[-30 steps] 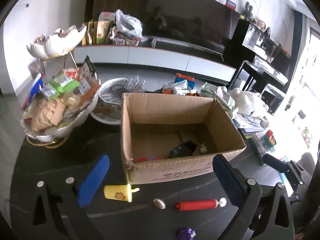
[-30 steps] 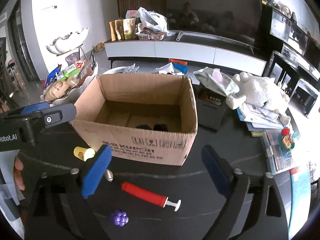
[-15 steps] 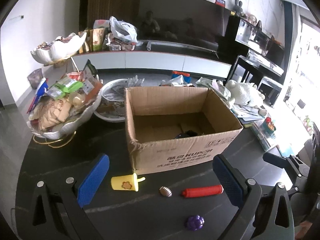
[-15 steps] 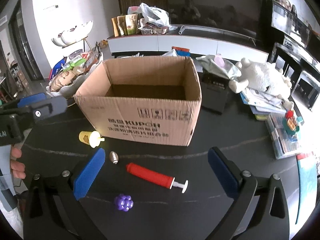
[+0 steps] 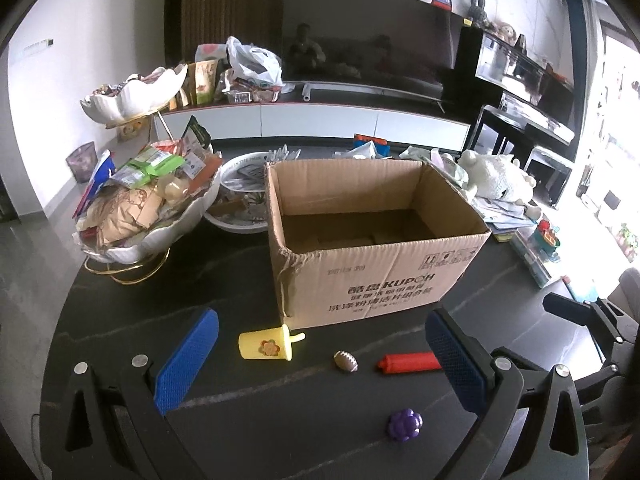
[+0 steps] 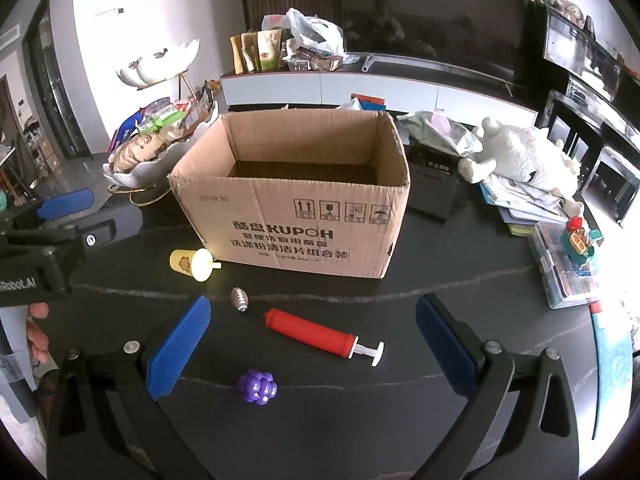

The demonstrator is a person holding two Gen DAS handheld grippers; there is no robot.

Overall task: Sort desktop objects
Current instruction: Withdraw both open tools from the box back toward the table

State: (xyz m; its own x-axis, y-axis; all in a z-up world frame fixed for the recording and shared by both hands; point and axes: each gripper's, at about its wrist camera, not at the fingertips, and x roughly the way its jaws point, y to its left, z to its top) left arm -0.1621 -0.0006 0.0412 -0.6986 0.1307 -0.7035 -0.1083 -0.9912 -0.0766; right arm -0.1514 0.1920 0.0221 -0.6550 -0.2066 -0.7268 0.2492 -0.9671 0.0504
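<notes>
Black table (image 5: 120,320) | left tongs (image 5: 320,350) level, released, empty | right tongs (image 6: 312,336) released over red pump (image 6: 312,332)

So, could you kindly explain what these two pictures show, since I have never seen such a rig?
There is no robot: a person carries a two-finger tool in each hand, each with a camera looking along its blue pads. One picture comes from the left tool, the other from the right tool. Both are open and hold nothing. On the dark table stands an open cardboard box. In front of it lie a yellow toy cup, a tiny football, a red pump and a purple berry toy.
</notes>
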